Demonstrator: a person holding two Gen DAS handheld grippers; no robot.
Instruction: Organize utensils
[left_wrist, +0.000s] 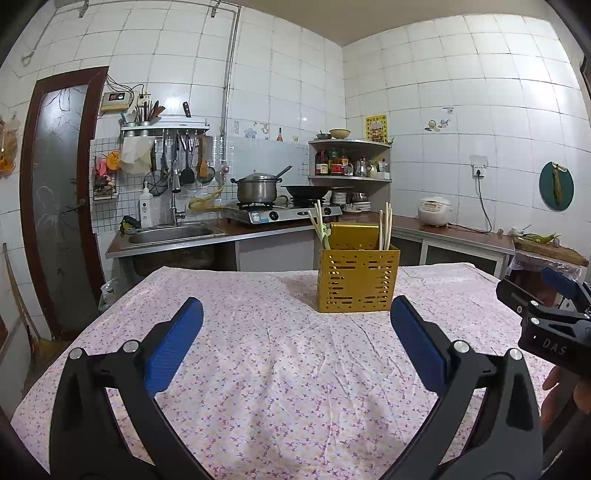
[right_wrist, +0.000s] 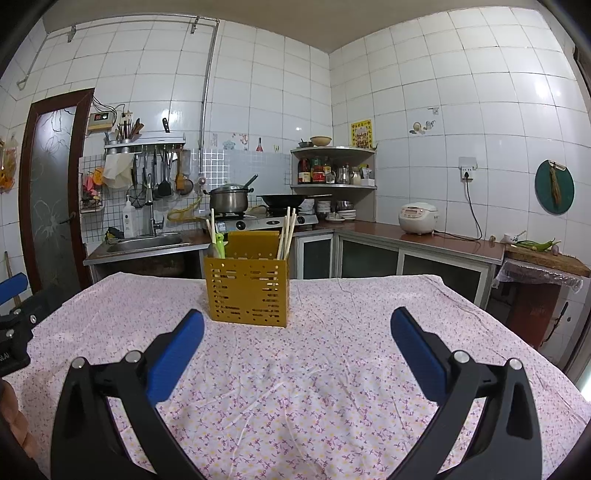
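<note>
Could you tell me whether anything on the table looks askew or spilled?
Nothing stands out: the yellow utensil holder stands upright on the floral tablecloth, chopsticks inside it, and nothing lies spilled.

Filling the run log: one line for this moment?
left gripper: open, empty | right gripper: open, empty | yellow holder: upright on tablecloth, chopsticks inside

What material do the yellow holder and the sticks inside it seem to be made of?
The yellow holder looks like painted sheet metal or hard plastic: thin flat walls with punched slots, matte finish. The sticks look like pale wood or bamboo: light tan, dull, unpainted.
</note>
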